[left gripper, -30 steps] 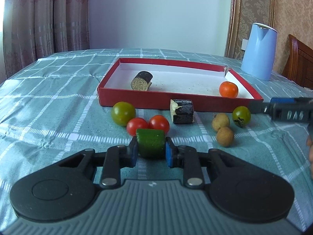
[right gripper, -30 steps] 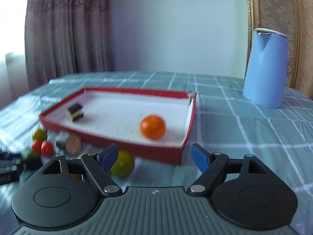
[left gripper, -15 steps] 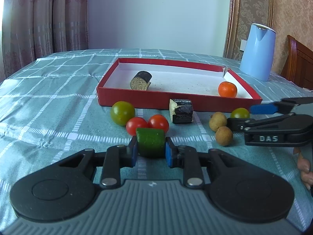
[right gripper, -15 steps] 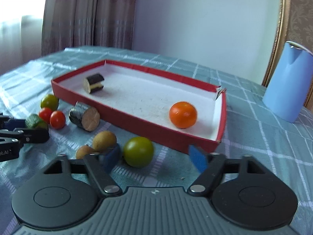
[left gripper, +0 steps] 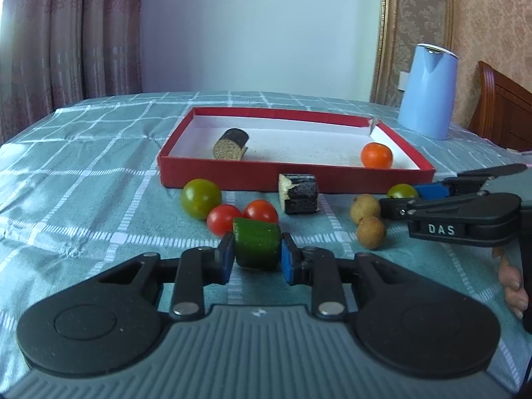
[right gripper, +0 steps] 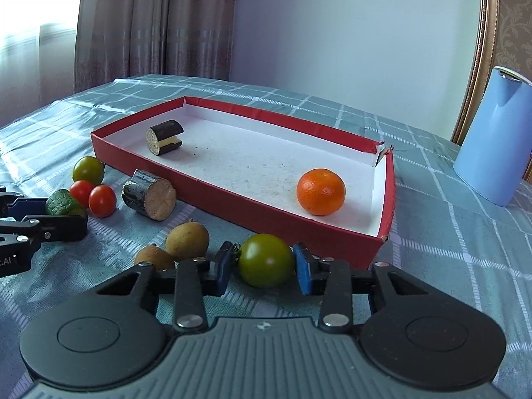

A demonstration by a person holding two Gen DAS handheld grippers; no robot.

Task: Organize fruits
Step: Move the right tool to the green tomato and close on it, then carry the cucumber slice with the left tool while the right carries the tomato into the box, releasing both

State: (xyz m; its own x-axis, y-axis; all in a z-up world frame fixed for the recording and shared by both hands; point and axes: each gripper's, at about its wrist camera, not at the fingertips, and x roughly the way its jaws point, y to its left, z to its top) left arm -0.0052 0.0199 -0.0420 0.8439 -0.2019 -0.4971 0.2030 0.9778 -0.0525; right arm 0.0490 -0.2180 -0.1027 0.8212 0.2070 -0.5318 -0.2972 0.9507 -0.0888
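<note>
My left gripper is shut on a green cucumber chunk, low over the cloth. My right gripper has its pads on both sides of a small green tomato that rests on the cloth in front of the red tray. The tray holds an orange and a dark log piece. Outside it lie a second log piece, two red tomatoes, a larger green tomato and two brown longans.
A blue kettle stands at the back right on the checked teal tablecloth. A wooden chair is at the far right. Curtains hang behind the table.
My right gripper has moved forward around the small green tomato and its jaws have narrowed onto it. The left gripper holds still with the cucumber chunk.
</note>
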